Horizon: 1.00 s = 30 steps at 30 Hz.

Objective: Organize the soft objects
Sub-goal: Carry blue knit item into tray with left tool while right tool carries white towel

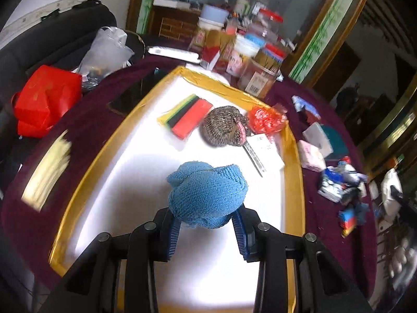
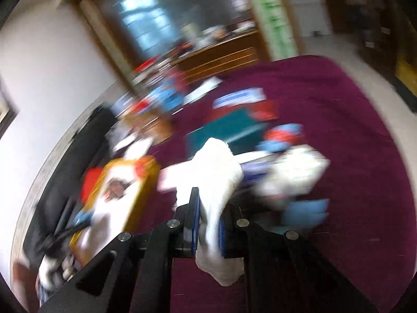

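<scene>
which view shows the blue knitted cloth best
The left wrist view: the blue knitted cloth sits sharp and centred, bunched between the left gripper fingers over the white tray. The right wrist view is motion-blurred and filled by a white cloth in the right gripper; the blue cloth cannot be made out.

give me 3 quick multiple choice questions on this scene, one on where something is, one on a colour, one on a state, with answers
1. Where does the brown knitted bundle lie?
A. on the white tray
B. on the bare maroon cloth
C. on the black sofa

2. What colour is the cloth in the left claw?
A. white
B. blue
C. red

3. What state is the right claw in?
A. open and empty
B. shut on a white cloth
C. out of view

Answers:
1 A: the brown knitted bundle rests on the gold-rimmed white tray.
2 B: the left claw grips a blue cloth.
3 B: the right claw pinches a white cloth between its fingers, though that view is blurred.
</scene>
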Motion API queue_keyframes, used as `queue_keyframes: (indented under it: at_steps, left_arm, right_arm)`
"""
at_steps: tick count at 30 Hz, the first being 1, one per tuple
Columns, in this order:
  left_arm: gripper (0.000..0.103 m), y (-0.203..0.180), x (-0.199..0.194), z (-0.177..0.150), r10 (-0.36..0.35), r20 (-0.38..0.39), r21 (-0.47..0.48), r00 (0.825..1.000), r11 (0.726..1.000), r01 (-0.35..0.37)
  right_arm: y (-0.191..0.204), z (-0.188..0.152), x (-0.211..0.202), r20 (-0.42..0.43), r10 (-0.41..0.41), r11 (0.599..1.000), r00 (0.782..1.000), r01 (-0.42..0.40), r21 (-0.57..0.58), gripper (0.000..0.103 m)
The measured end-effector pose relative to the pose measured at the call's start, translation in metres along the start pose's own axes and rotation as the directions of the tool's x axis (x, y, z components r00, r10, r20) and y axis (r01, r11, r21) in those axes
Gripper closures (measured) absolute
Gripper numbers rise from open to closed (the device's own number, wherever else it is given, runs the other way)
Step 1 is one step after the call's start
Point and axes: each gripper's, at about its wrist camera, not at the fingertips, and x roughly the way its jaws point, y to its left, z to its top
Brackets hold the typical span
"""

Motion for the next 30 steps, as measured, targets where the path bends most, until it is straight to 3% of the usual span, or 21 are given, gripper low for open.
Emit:
queue_keyframes:
  at_steps: [3,5,9,11,18,22,29,30]
  left_arm:
    - [0.058,-0.011,0.026,0.019,0.031,-0.039,0.024,0.999,0.999,-0.030]
    - [0.045,-0.017,0.041,0.033,0.045,-0.039,0.020,0.998,0.999,-0.044]
    - [0.042,-0.013,0.064,0.058,0.027,-0.044,-0.019,0.999,0.999,-0.028]
    - [0.033,-0.003,0.061,0.060,0.007,-0.028,-0.064,1.000,0.998,-0.009]
    - [0.032,0.024,0.029,0.043,-0.054,0.044,-0.113,0.998,0.992,0.058]
    - [0.031,0.038,0.013,0.038,-0.056,0.113,-0.135,0.992,0.988,0.072]
    - [0.027,0.040,0.013,0.044,-0.112,0.179,-0.164,0.977,0.976,0.142]
    - [0.027,0.040,0.015,0.044,-0.115,0.179,-0.170,0.977,0.975,0.146]
  right_arm:
    - [0.060,-0.006,0.041,-0.095,0.078,0.994,0.992,-0.085,-0.074,0.092]
    - [0.097,-0.010,0.066,-0.144,0.099,0.985,0.985,-0.117,-0.125,0.092]
    - [0.160,-0.023,0.108,-0.237,0.107,0.961,0.965,-0.162,-0.223,0.092]
    - [0.187,-0.030,0.133,-0.298,0.083,0.947,0.951,-0.169,-0.275,0.092]
    - [0.223,-0.055,0.205,-0.471,-0.039,0.922,0.881,-0.150,-0.357,0.092]
    - [0.215,-0.043,0.237,-0.450,-0.123,0.927,0.884,-0.061,-0.371,0.092]
    - [0.205,-0.014,0.268,-0.375,-0.168,0.939,0.912,0.033,-0.342,0.091]
    - [0.203,-0.012,0.270,-0.371,-0.162,0.942,0.914,0.031,-0.333,0.088]
